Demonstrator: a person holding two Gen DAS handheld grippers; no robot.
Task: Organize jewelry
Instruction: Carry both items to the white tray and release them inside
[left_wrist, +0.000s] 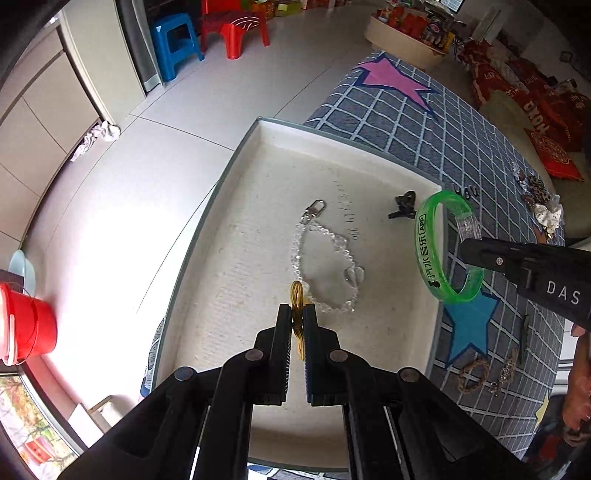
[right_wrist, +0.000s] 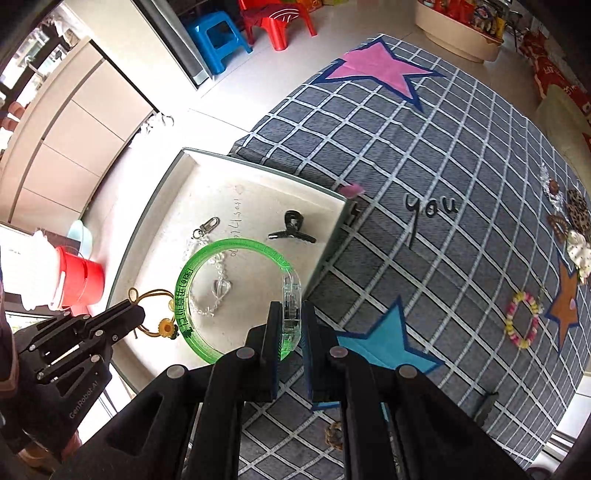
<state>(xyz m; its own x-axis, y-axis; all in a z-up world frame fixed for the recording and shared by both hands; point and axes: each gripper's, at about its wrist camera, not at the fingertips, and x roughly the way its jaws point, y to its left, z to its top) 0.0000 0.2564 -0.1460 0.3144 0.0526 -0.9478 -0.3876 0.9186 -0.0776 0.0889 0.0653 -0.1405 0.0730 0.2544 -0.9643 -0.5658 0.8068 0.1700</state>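
Observation:
A white tray (left_wrist: 258, 192) lies on the checked cloth's left edge; it also shows in the right wrist view (right_wrist: 162, 236). In it lie a clear bead chain (left_wrist: 325, 258) and a black hair claw (left_wrist: 404, 205). My left gripper (left_wrist: 297, 314) is shut on a yellow hair tie (left_wrist: 297, 295) just above the tray floor; its sunflower charm (right_wrist: 166, 326) shows in the right wrist view. My right gripper (right_wrist: 290, 314) is shut on a green bangle (right_wrist: 221, 245) by its clear clasp, held over the tray's right rim; the bangle also shows in the left wrist view (left_wrist: 424, 251).
More jewelry lies on the cloth (right_wrist: 443, 147): a pink-and-yellow bead bracelet (right_wrist: 522, 319), leopard and shell pieces (right_wrist: 576, 229), a woven ring (left_wrist: 472, 374), a chain (left_wrist: 506, 373). A red bucket (right_wrist: 79, 280) stands on the floor to the left.

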